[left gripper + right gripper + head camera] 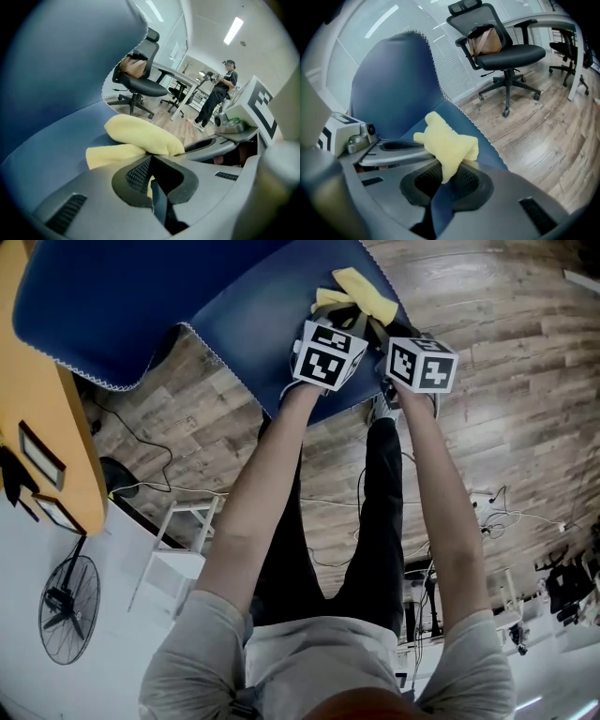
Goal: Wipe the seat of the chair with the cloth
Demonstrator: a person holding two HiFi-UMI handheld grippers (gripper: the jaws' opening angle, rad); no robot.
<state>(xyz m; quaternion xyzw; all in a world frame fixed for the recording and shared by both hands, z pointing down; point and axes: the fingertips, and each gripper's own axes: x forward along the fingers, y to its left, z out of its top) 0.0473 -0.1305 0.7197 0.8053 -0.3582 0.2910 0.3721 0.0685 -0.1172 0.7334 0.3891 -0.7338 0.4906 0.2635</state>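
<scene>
The yellow cloth (354, 292) lies bunched on the blue chair seat (253, 315) near its front edge. Both grippers meet at it, side by side. My left gripper (342, 313) is shut on one end of the cloth (140, 133), with a strip of yellow pinched where the pads (136, 176) come together. My right gripper (380, 326) is shut on the other end, and a flap of the cloth (445, 140) hangs down between its pads (466, 180). The blue seat (454, 115) shows under them, and the blue backrest (393, 79) rises behind.
A black office chair (506, 51) with a brown bag on it stands on the wood floor (543, 131) beyond the seat. A person (218, 93) stands by a desk further off. An orange tabletop (37, 427), a fan (66, 606), a white stool (178, 549) and floor cables surround me.
</scene>
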